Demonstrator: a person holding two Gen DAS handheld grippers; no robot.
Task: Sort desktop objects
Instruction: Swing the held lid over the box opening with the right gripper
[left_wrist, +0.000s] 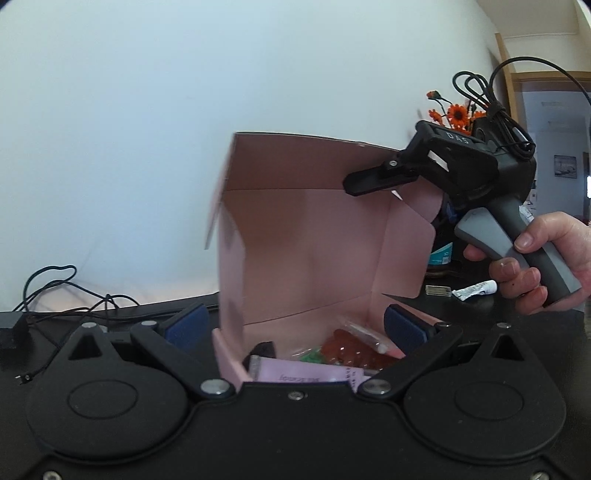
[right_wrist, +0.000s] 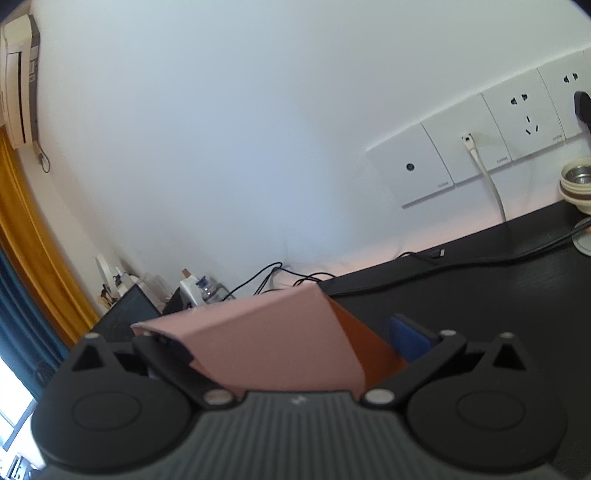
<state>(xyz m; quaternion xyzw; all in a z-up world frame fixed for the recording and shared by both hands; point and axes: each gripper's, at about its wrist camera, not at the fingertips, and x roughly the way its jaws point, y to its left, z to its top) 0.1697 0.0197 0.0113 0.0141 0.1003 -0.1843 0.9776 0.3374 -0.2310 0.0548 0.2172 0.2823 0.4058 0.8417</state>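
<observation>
Two grippers work at a pink box (left_wrist: 325, 236) standing on the black desk (right_wrist: 498, 295). Left gripper (left_wrist: 295, 326) is wide open around the box's front, holding nothing. Right gripper (left_wrist: 351, 184) touches the raised lid; I cannot tell if it pinches it. Snack packets (left_wrist: 343, 349) lie inside.

Right gripper (left_wrist: 373, 181) top bar: white letters "DAS", up at two o'clock in the left wrist view.
Lilac packet (left_wrist: 295, 373) in the pink box (left_wrist: 306, 236): upside-down print, too blurred to read.
Wall sockets (right_wrist: 476, 147): tiny grey marks, illegible.
</observation>
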